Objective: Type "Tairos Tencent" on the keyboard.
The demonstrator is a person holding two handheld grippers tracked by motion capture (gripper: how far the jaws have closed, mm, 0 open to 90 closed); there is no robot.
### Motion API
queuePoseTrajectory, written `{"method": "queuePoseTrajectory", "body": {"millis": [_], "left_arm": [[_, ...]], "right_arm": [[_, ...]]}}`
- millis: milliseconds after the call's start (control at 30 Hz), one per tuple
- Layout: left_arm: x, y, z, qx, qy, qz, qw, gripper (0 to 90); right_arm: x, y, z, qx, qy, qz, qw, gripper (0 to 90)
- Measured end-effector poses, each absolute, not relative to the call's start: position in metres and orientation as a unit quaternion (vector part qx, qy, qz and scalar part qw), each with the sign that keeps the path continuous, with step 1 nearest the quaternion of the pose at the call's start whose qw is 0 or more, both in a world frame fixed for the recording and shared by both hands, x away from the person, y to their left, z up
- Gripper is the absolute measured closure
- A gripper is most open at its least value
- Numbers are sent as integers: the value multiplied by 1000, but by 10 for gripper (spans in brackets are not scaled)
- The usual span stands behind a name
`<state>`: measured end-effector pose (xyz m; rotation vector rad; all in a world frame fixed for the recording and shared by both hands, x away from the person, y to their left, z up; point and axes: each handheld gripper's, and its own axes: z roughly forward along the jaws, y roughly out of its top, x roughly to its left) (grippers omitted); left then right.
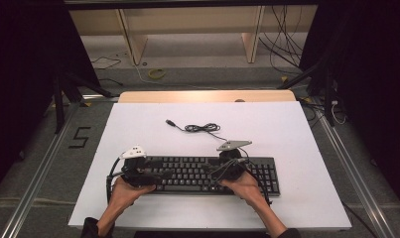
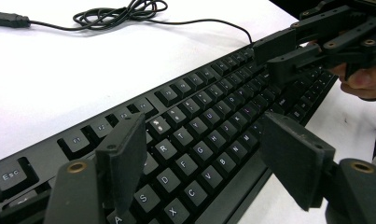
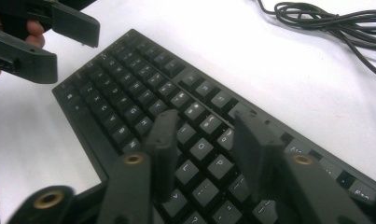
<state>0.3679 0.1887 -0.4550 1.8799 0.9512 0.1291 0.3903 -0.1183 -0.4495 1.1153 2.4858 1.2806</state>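
Two grippers parked over one black keyboard, nothing grabbed

The left gripper [image 1: 147,174] is seen at lower left of the high view with fingers [image 2: 122,161] spread wide over the letter keys, nothing pinched. The right gripper's [image 1: 226,171] fingers [image 3: 163,149] are held partly open above the keys, no key clamped. The keyboard [image 1: 207,174] is laid lower centre on the white worktop [image 1: 287,129], long axis left to right, its one coiled cable [image 1: 202,128] trailed off toward the top.
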Motion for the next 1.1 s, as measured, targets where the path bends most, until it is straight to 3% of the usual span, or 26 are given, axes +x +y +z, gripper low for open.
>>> {"method": "queuePoseTrajectory", "body": {"millis": [533, 1100], "left_arm": [[363, 195, -457, 768, 396, 53, 500, 313], [362, 198, -461, 768, 399, 52, 499, 314]], "right_arm": [[397, -107, -461, 365, 841, 393, 68, 899], [400, -96, -469, 363, 848, 381, 61, 900]]}}
